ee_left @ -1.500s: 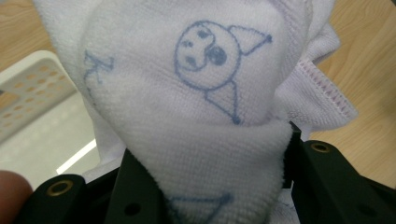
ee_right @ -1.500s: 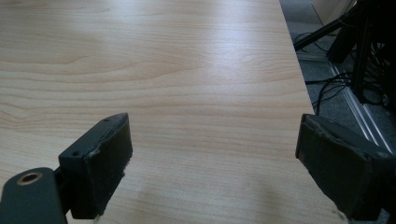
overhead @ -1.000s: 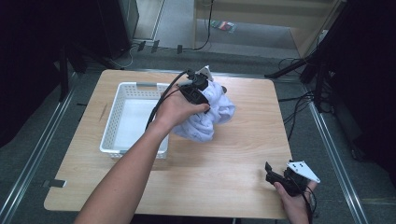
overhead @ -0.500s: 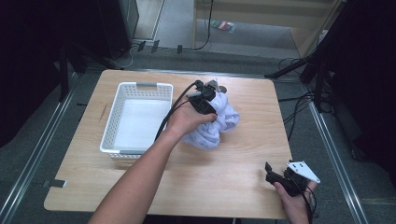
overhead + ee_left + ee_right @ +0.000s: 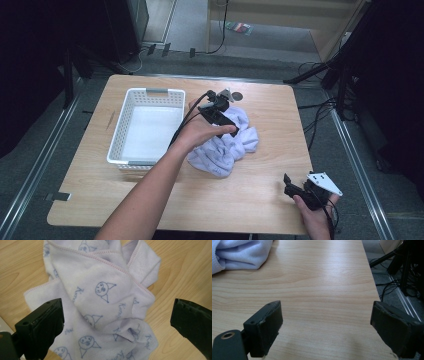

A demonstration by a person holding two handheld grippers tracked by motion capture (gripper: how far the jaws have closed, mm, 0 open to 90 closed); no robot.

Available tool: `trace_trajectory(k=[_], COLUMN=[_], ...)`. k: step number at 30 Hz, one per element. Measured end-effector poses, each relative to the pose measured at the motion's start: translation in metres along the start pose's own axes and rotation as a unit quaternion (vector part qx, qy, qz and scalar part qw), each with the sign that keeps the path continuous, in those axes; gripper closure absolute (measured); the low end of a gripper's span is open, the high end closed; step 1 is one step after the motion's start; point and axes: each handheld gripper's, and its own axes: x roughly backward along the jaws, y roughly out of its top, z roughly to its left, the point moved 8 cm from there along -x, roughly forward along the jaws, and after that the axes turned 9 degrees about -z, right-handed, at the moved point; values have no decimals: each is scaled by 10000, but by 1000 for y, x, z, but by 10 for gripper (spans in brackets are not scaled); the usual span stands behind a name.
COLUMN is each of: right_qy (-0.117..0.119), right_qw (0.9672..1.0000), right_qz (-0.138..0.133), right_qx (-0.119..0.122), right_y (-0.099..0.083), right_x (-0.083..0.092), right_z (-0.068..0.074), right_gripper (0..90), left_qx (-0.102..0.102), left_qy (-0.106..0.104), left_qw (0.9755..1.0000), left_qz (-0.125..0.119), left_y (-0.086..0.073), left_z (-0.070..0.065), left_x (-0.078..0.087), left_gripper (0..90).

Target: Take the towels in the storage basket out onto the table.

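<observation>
A crumpled lavender towel (image 5: 227,147) with small blue cartoon prints lies on the wooden table (image 5: 260,200), just right of the white basket (image 5: 117,127). My left gripper (image 5: 231,127) hovers over the towel's top. Its jaws have just been opening and now stand wide apart. In the left gripper view the towel (image 5: 107,290) lies loose below the left gripper (image 5: 117,322), and neither pad touches it. My right gripper (image 5: 291,184) rests near the table's front right corner. The right gripper view shows the right gripper (image 5: 327,327) open with nothing in it, and the towel (image 5: 239,252) at the far left.
The basket looks bare inside, with grey handles at its near and far ends. Bare tabletop lies in front of the towel and between it and the right hand. Cables and dark stands (image 5: 340,85) crowd the floor to the right, beyond the table edge.
The left hand carried the bunched towel rightward away from the basket and down onto the table. Its jaws then let go, and the towel now lies loose. The right hand stayed put.
</observation>
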Motion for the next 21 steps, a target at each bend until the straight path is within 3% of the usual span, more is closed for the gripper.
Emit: trace_trajectory(k=[11,12,21], right_qy=[4,0,-12], right_qw=[10000,10000,10000], right_qz=[2,0,30], right_qx=[-1,-5,2], right_y=[0,0,0], right_x=[0,0,0], right_z=[0,0,0], right_gripper=[107,108,108], left_qx=[28,106,171], left_qy=[165,165,340], left_qw=[9997,9997,9988], left_qz=[-149,-174,-314], left_y=[-3,-3,-13], left_z=[23,24,55], left_x=[23,25,47], left_gripper=[0,0,0])
